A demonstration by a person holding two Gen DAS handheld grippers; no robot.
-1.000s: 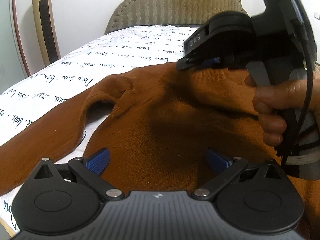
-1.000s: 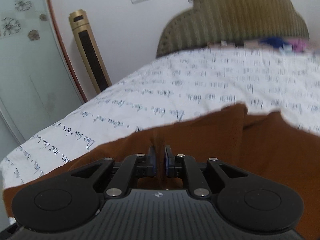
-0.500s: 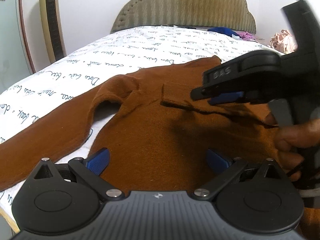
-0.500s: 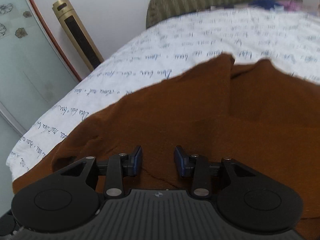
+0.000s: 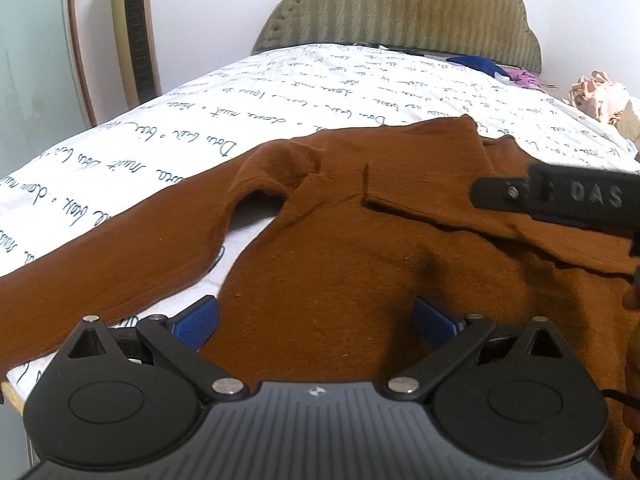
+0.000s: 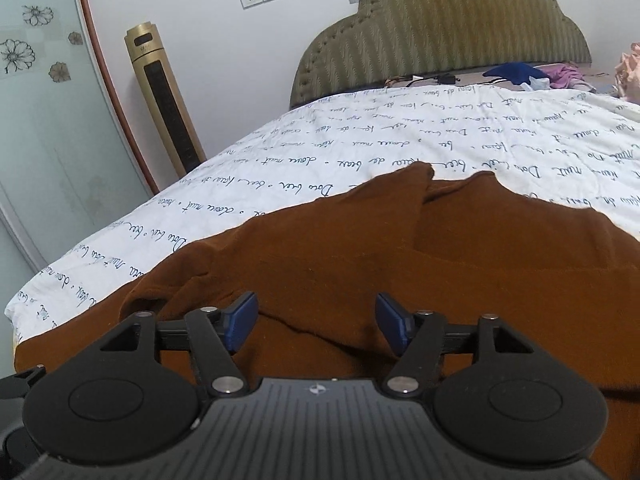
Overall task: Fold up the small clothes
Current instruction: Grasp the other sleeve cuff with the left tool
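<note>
A brown knit sweater [image 5: 340,248] lies flat on the bed, one sleeve stretched out to the left and the other sleeve [image 5: 432,184] folded across the chest. My left gripper [image 5: 316,320] hovers open over the sweater's body, nothing between its blue pads. In the right wrist view the same sweater [image 6: 400,248] fills the foreground; my right gripper [image 6: 316,320] is above it with its jaws opening and no cloth between them. A finger of the right gripper [image 5: 560,200] shows at the right edge of the left wrist view, over the folded sleeve.
The bed carries a white sheet [image 5: 280,112] printed with script. A padded olive headboard [image 6: 440,32] stands at the far end, with small blue and pink clothes [image 6: 520,72] beside it. A gold tower fan [image 6: 164,100] and a glass door stand at the left.
My right gripper let go of the sleeve it carried, laid it across the chest, opened and drew back to the right. The left gripper stayed open in place.
</note>
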